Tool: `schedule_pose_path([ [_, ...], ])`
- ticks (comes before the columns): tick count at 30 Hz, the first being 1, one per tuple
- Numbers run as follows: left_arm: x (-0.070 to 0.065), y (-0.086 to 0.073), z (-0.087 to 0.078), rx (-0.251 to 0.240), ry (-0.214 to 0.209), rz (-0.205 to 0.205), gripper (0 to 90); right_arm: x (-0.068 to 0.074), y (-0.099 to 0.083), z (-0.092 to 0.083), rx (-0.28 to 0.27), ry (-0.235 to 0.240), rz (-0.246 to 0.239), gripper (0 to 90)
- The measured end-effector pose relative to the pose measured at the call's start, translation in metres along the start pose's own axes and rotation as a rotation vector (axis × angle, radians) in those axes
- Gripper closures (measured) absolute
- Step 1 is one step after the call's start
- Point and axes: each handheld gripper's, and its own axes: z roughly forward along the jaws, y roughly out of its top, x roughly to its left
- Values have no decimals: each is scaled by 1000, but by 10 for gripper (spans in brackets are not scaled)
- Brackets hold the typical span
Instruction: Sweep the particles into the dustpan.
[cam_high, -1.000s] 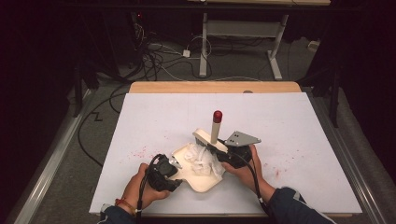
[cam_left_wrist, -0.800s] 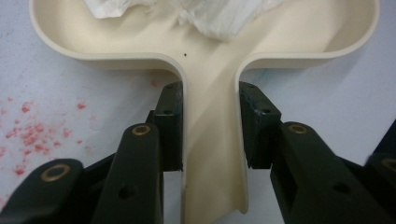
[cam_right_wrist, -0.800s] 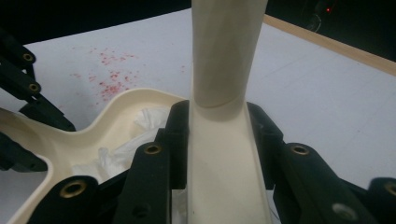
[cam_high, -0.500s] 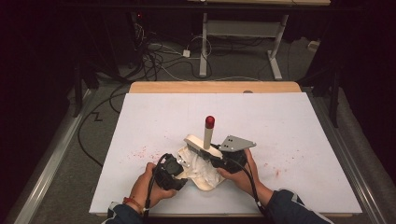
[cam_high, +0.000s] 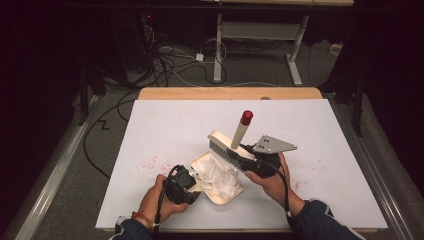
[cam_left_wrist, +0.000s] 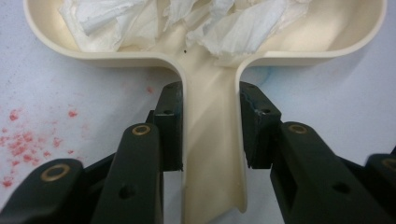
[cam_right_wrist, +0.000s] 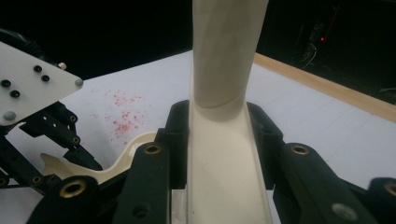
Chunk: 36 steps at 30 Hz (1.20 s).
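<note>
Cream plastic sat between your left fingers (cam_left_wrist: 170, 126): they were clamped on the handle of the dustpan (cam_left_wrist: 212, 140), one pad on each side wall. Your right fingers (cam_right_wrist: 180, 135) were clamped the same way on the pale handle of the brush (cam_right_wrist: 224, 116), which rose steeply to a red cap (cam_high: 246, 117). In the high view, the left gripper (cam_high: 192, 181) held the dustpan flat on the white bench (cam_high: 165, 125), near its front edge, and the right gripper (cam_high: 243, 159) carried the brush head just above the pan's far rim, bristles down. Crumpled white tissue (cam_high: 220, 176) lay inside the pan.

Judged step: sweeping waste into the pan, with the tissue already collected. The next move would call for lowering the bristles to the bench and drawing them toward the pan mouth while the left grip kept the pan still.

Red specks (cam_high: 150, 162) lay scattered left of the pan, with fainter ones to its right. Nothing stood between brush and specks except the pan itself.
</note>
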Motion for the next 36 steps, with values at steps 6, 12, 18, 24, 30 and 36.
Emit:
schedule_pose_path([
  [6, 0, 0, 1, 4, 0, 3, 628, -11, 0, -8, 10, -43, 1, 675],
  [12, 0, -1, 3, 15, 2, 5, 629, -25, -14, -21, 78, -119, -32, 676],
  [18, -1, -1, 4, 14, 4, 4, 629, -32, -32, -36, 172, -114, -3, 676],
  [24, -2, 1, 4, 12, 13, 9, 628, -22, -43, -36, 205, -22, 3, 676],
  [30, -3, 2, 6, 11, 16, 12, 628, -5, -40, -28, 181, 65, -27, 676],
  [36, -3, 2, 8, 5, 15, 7, 628, 5, -36, -14, 156, 115, -42, 676],
])
